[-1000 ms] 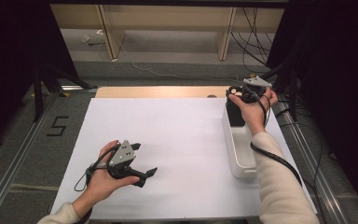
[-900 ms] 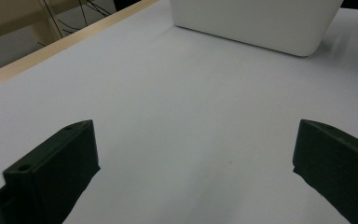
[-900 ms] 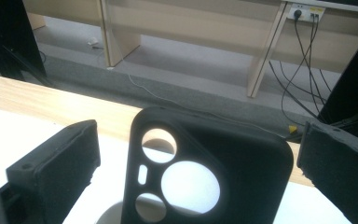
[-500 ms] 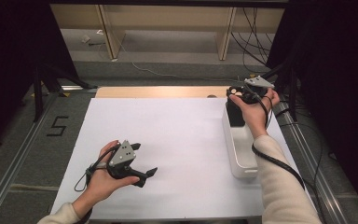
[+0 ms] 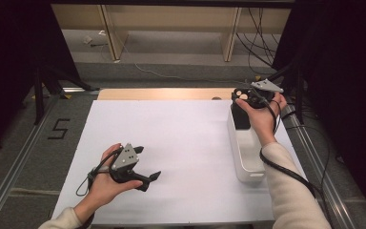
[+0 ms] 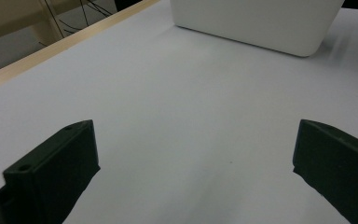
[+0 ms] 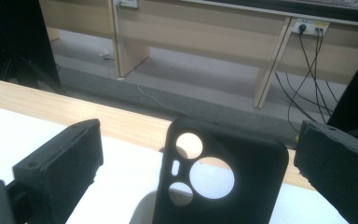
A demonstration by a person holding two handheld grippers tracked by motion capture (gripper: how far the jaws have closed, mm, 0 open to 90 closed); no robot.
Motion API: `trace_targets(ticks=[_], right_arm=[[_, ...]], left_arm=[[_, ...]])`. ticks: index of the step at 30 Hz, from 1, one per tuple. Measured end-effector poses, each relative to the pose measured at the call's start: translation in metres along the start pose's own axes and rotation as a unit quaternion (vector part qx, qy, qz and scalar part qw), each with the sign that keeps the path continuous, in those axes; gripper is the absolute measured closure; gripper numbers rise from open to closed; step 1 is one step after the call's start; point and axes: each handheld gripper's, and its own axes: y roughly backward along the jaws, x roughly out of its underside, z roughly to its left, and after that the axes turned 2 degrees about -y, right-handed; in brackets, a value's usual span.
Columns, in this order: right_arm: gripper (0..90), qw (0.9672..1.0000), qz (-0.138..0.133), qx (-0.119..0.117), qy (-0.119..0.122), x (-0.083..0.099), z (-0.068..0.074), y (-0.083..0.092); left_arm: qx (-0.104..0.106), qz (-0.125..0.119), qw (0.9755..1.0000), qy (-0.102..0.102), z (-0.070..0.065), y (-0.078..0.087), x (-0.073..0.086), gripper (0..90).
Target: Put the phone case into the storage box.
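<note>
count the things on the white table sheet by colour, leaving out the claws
black: 1, the phone case standing in the bin
white: 1, the bin at the sheet's right edge
total: 2

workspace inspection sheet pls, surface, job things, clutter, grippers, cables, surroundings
surface: white sheet over a wooden table; wood edge bare along the far side.
job's things: black phone case standing upright at the far end of the white bin, camera cutouts on top; bin lies along the sheet's right side.
clutter: nothing seen.
grippers: left gripper open, jaws wide apart, low over the near left of the sheet, holding nothing; right gripper open, jaws either side of the case without touching it.
cables: one trails from each gripper; loose wires on the floor beyond the table.
surroundings: wooden shelf legs behind, metal rails beside the table, a 5 marked on the left floor.
</note>
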Motion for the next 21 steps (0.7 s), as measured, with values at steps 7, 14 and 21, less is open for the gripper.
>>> trace_targets(ticks=[7, 14, 21], right_arm=[[3.2, 0.9999, -0.007, -0.015, 0.0, -0.001, 0.004, 0.009], [5.3, 0.9989, -0.009, -0.047, 0.003, 0.001, 0.015, 0.019], [5.3, 0.9971, -0.015, -0.074, 0.013, 0.002, 0.027, 0.03]], left_arm=[[0.0, 0.0, 1.0, 0.001, 0.0, 0.0, 0.0, 0.0], [0.0, 0.0, 1.0, 0.001, 0.0, 0.0, 0.0, 0.0], [0.0, 0.0, 1.0, 0.002, 0.0, 0.0, 0.0, 0.0]])
